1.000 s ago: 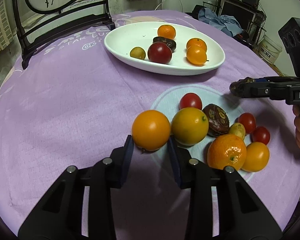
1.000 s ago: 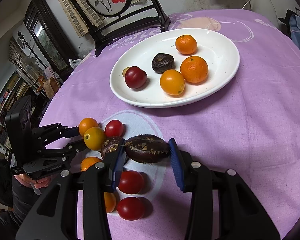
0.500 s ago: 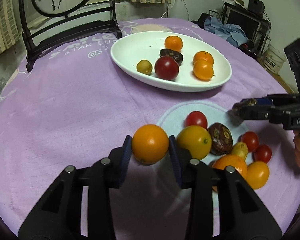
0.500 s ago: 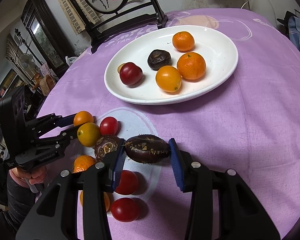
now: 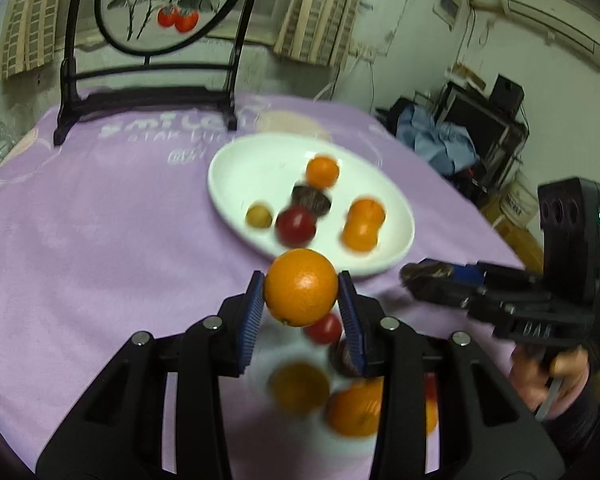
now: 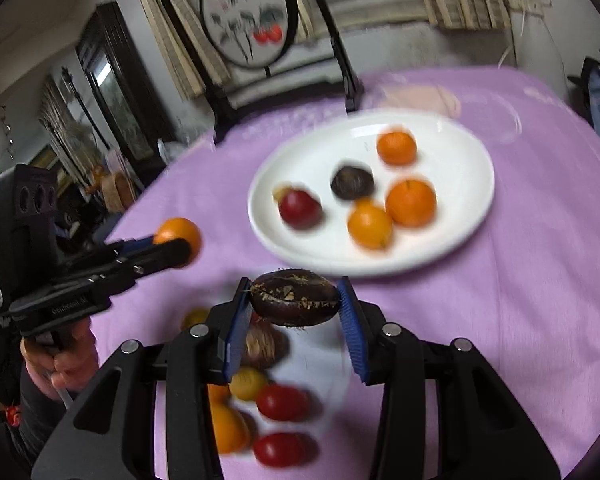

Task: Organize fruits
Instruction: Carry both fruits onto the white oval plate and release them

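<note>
My left gripper (image 5: pixel 302 308) is shut on an orange (image 5: pixel 301 287) and holds it above the table, short of the white plate (image 5: pixel 396 216). My right gripper (image 6: pixel 294 308) is shut on a dark wrinkled passion fruit (image 6: pixel 295 297), also lifted, just before the plate (image 6: pixel 472 200). The plate holds several fruits: oranges (image 6: pixel 411 203), a red tomato (image 6: pixel 300 208), a dark passion fruit (image 6: pixel 352 182). Each gripper shows in the other's view: the right one (image 5: pixel 420 276), the left one (image 6: pixel 180 246). Loose fruits lie below the grippers: tomatoes (image 6: pixel 282 402), oranges (image 5: pixel 354 408).
The round table has a purple cloth (image 5: pixel 100 240). A black chair with a round painted back (image 5: pixel 156 80) stands at the far edge. Clutter and a blue cloth (image 5: pixel 440 140) sit beyond the table at the right.
Both grippers have lifted their fruits off the table and moved toward the plate. The views tilted up, and the loose pile now lies below the fingers.
</note>
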A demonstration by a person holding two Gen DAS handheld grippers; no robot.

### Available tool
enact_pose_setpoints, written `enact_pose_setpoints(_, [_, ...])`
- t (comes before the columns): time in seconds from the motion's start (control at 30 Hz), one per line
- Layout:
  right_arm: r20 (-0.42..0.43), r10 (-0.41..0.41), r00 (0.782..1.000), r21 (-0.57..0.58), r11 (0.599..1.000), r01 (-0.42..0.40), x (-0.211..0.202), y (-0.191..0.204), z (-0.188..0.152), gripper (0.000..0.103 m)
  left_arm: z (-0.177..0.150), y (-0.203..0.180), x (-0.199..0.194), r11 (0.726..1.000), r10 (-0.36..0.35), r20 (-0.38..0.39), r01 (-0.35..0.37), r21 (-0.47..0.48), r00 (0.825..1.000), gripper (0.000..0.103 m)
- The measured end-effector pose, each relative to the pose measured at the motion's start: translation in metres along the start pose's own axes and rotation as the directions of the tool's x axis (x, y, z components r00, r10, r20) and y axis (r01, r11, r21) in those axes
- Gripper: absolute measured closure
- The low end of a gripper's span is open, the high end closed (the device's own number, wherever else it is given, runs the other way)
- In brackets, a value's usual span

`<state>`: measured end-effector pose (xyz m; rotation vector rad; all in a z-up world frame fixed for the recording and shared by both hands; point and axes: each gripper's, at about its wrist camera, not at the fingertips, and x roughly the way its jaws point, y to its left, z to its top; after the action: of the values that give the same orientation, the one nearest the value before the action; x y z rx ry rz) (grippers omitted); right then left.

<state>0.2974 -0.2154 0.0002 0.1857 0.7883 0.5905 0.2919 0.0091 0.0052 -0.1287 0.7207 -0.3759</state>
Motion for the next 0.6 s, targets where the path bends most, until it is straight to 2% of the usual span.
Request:
enact_pose_setpoints(0.07, [0.061,-0.025,0.998,0.012,1.0,0.025,0.001,-0.005,0.014,0.059,0.018,-0.006,0.01,1.0,0.023,0.015,-0.023,-0.019,1.0,0.065])
enact_pose_setpoints(0.17, [0.102,-0.084,0.991,0.039,0.996,0.081,0.01,-0.018,0.032,0.059,0.045,-0.007,0.036,0.996,0.079,0.017,-0.078,-0.037,0.997,0.065])
enact_pose_setpoints(0.27, [0.103,-0.147,0.984,0.063,0.988,0.141,0.025,-0.036,0.045,0.06,0.063,-0.001,0.07,0.992,0.117,-0.026,-0.118,-0.045,0.993,0.065])
enact_pose_setpoints(0.37, [0.083,-0.159,0.984,0.082,0.985,0.153,0.036,-0.052,0.05,0.06,0.07,0.006,0.094,0.985,0.158,-0.071,-0.162,-0.054,0.985,0.065])
enact_pose_setpoints(0.53, [0.087,-0.163,0.983,0.063,0.985,0.158,0.048,-0.059,0.062,0.059,0.075,0.013,0.111,0.977,0.201,-0.112,-0.208,-0.049,0.973,0.065])
enact_pose_setpoints(0.57, [0.084,-0.159,0.984,0.06,0.986,0.154,0.051,-0.06,0.064,0.059,0.075,0.014,0.112,0.974,0.211,-0.12,-0.219,-0.053,0.97,0.062])
enact_pose_setpoints(0.6, [0.078,-0.16,0.984,0.057,0.986,0.156,0.053,-0.06,0.065,0.054,0.074,0.014,0.111,0.973,0.216,-0.126,-0.224,-0.055,0.968,0.041])
